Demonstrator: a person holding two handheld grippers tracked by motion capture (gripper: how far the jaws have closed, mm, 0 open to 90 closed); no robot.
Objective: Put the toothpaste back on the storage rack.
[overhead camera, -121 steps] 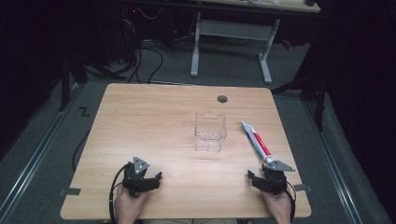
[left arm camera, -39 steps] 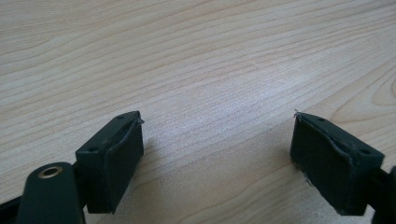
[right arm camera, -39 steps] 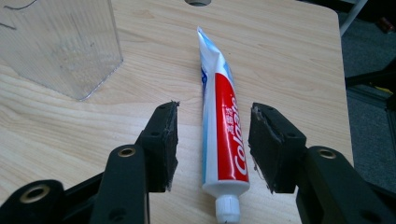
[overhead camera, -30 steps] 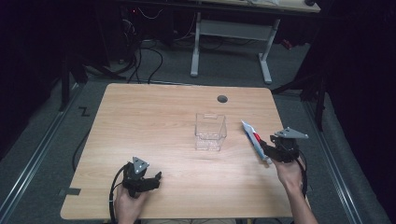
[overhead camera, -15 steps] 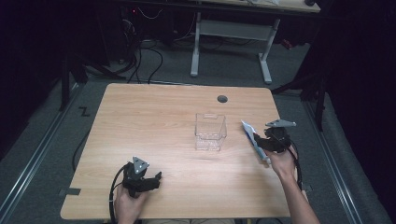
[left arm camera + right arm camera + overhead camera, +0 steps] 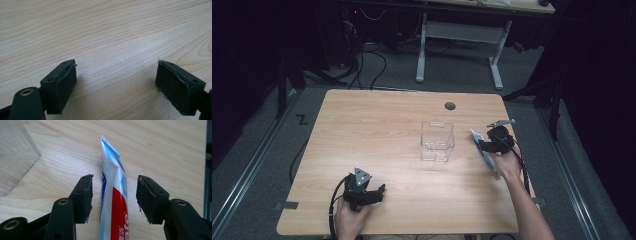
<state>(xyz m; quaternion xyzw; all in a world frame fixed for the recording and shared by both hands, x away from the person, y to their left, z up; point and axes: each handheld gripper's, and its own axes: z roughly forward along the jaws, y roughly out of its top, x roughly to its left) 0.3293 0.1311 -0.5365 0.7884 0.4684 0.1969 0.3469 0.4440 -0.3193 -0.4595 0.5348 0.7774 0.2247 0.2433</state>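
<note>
1. High view. The right gripper (image 6: 482,145) sits over the far half of the toothpaste tube (image 6: 485,156), which lies flat on the table (image 6: 377,130). The tube's flat crimped end points away from the person; its near end runs back under the right hand (image 6: 507,167). A clear plastic box (image 6: 437,141) stands upright just to the gripper's left, apart from the tube. The likely reason for the approach from behind, along the tube's length: the jaws can then straddle the narrow body from both sides.

2. High view, other side. The left gripper (image 6: 371,194) rests low at the near edge of the table, well apart from box and tube. It appears parked, leaving the work to the right hand.

3. Left gripper view. The two black pads (image 6: 62,85) stand wide apart with bare wood between them. Nothing is held or touched.

4. Right gripper view. The tube (image 6: 113,195) lies between the jaws, running straight ahead, white-and-blue end beyond the tips, red printed part nearer the camera. The jaws have just been opening; a strip of table shows between each pad (image 6: 83,197) and the tube, so no grip yet. The box wall (image 6: 15,152) is ahead and to the left.

5. Judgement: this is a pre-grasp line-up. The tube is centred, so closing should clamp it evenly.
</note>
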